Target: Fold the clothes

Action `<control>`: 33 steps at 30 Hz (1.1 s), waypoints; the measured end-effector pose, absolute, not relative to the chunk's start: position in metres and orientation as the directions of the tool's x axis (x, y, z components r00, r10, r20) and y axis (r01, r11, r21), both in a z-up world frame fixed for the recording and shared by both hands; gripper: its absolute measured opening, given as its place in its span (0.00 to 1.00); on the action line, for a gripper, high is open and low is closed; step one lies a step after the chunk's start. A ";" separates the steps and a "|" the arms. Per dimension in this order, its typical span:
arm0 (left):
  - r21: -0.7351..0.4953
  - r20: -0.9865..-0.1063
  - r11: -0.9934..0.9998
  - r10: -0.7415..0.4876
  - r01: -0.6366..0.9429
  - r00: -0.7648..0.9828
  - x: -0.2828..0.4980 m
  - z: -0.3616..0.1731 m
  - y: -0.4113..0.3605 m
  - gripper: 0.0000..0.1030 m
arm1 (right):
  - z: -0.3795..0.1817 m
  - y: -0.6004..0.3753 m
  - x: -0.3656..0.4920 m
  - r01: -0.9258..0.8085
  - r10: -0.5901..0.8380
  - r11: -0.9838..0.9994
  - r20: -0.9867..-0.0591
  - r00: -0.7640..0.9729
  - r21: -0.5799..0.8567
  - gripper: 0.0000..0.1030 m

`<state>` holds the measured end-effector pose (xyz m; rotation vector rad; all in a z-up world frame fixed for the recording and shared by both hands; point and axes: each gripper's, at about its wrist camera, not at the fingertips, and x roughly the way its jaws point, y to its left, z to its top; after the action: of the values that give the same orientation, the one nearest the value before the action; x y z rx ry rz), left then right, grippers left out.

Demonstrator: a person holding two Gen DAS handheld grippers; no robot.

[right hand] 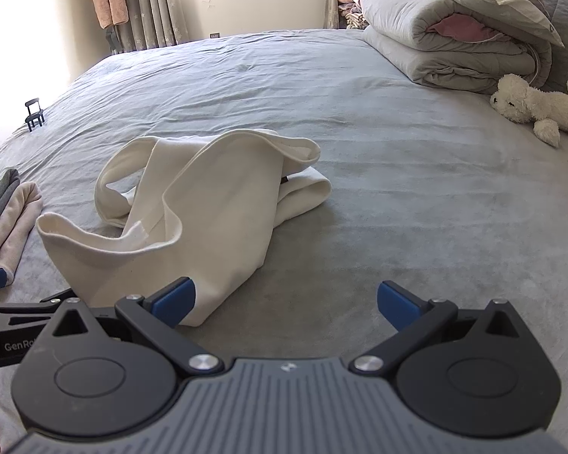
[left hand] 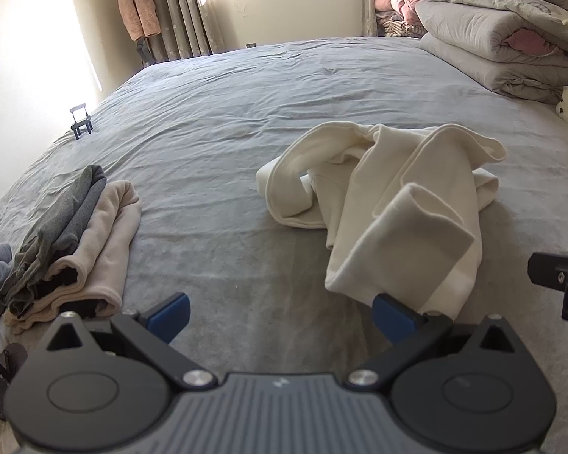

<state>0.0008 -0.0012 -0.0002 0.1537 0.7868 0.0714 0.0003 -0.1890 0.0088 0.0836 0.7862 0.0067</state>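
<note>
Blue pads sit at the tips of my left gripper [left hand: 280, 316], low in the left view, and they stand wide apart with only bed [left hand: 246, 121] between them. One pad is just beside the near end of the cream garment [left hand: 390, 204], but I cannot tell if it touches. My right gripper [right hand: 286, 304] is spread wide too and holds nothing; its left pad is just in front of the cloth's near edge.

That cream garment lies crumpled in the middle of the bed. In the right view its long way runs from the lower left of the frame up toward the middle. It looks soft and thick, with rolled edges, floppy loops and a stitched hem.

At the left edge of the left view is a small pile [left hand: 72, 242]: a dark grey piece on a pale pink one, both folded and soft.

A grey, wrinkled sheet covers the bed. Puffy folded quilts [right hand: 454, 45] sit at the upper right, with a fluffy white toy dog [right hand: 530, 108] just below them.
</note>
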 end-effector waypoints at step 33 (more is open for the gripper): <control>0.157 -0.704 0.988 0.116 -0.006 0.700 -0.001 -0.001 0.002 1.00 | 0.003 -0.188 0.003 0.022 0.035 0.997 -0.723 0.690 0.069 1.00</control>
<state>-0.0008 0.0020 -0.0012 0.1466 0.7925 0.0685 0.0033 -0.1876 0.0026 0.0748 0.8096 0.0070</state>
